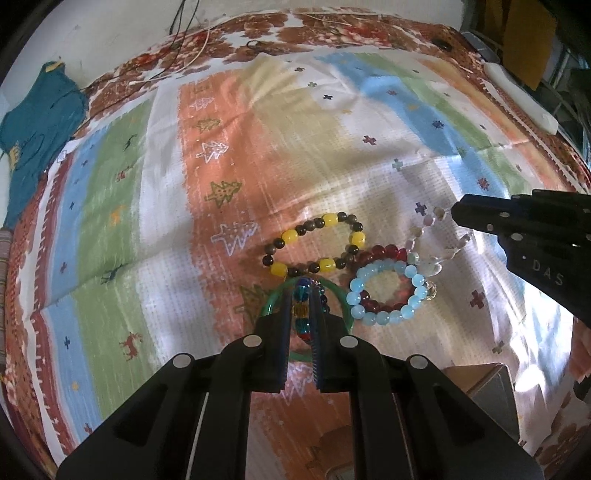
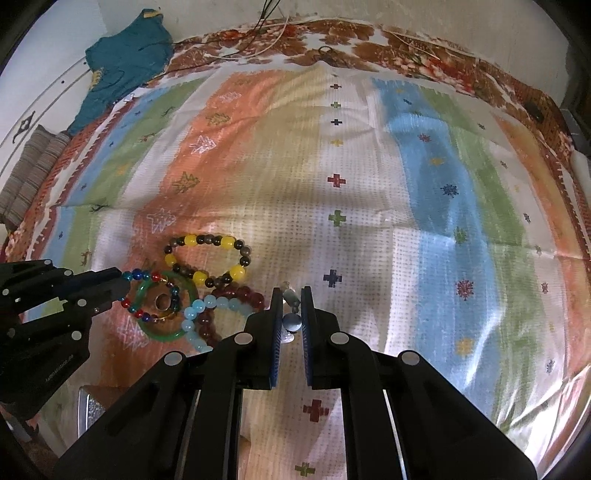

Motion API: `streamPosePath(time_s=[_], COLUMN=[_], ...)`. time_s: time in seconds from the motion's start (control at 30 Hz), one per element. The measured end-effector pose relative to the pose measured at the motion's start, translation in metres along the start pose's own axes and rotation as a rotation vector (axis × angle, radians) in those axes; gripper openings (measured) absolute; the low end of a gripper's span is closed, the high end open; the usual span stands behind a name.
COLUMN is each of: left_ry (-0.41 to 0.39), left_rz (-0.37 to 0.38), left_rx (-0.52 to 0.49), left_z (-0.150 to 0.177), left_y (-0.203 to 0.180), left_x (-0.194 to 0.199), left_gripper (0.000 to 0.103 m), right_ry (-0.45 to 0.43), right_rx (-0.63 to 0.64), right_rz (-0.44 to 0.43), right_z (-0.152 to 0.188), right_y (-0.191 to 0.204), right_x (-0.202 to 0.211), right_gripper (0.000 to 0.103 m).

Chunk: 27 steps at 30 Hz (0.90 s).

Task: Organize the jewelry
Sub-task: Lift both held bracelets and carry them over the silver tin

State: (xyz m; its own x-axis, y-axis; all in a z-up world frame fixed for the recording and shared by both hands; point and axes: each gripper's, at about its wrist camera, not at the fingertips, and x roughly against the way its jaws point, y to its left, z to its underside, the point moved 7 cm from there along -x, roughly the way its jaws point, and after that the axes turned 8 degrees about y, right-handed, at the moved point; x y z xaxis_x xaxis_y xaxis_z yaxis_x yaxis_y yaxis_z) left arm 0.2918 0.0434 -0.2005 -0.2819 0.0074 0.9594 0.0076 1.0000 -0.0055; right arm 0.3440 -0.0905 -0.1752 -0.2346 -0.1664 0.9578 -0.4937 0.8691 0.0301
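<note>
Several bracelets lie bunched on a striped cloth (image 1: 221,147). My left gripper (image 1: 301,295) is shut on a multicoloured bead bracelet (image 1: 300,306), which lies inside a green bangle (image 1: 271,301). My right gripper (image 2: 291,295) is shut on a clear pale bead bracelet (image 2: 291,319), also seen in the left wrist view (image 1: 424,254). A yellow-and-brown bead bracelet (image 1: 317,243) lies just behind. A light blue bracelet (image 1: 384,291) overlaps a dark red one (image 1: 384,253). In the right wrist view the multicoloured bracelet (image 2: 147,295) and green bangle (image 2: 162,332) lie left of my fingers.
A teal garment (image 1: 37,125) lies at the far left edge of the cloth. A grey box corner (image 1: 491,391) shows near the front right. A white object (image 1: 524,99) lies at the far right. Cords (image 2: 258,33) trail at the back.
</note>
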Motion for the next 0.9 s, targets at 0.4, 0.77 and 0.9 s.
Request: streamPosePath(time_s=[0.4, 0.77, 0.9], left_ry=[-0.030, -0.082, -0.098], left_rz=[0.030, 0.074, 0.089], left_rx=[0.046, 0.042, 0.043], left_z=[0.004, 0.011, 0.015], left_y=[0.005, -0.002, -0.004], left_x=[0.026, 0.056, 0.067], left_gripper=[0.009, 0.009, 0.009], right_ry=[-0.044, -0.085, -0.107], right_rx=[0.013, 0.027, 0.024], right_rz=[-0.018, -0.021, -0.028], right_z=[0.008, 0.019, 0.021], right_y=[0.004, 0.009, 0.011], right_x=[0.026, 0.048, 0.057], right_gripper=[0.011, 0.011, 0.011])
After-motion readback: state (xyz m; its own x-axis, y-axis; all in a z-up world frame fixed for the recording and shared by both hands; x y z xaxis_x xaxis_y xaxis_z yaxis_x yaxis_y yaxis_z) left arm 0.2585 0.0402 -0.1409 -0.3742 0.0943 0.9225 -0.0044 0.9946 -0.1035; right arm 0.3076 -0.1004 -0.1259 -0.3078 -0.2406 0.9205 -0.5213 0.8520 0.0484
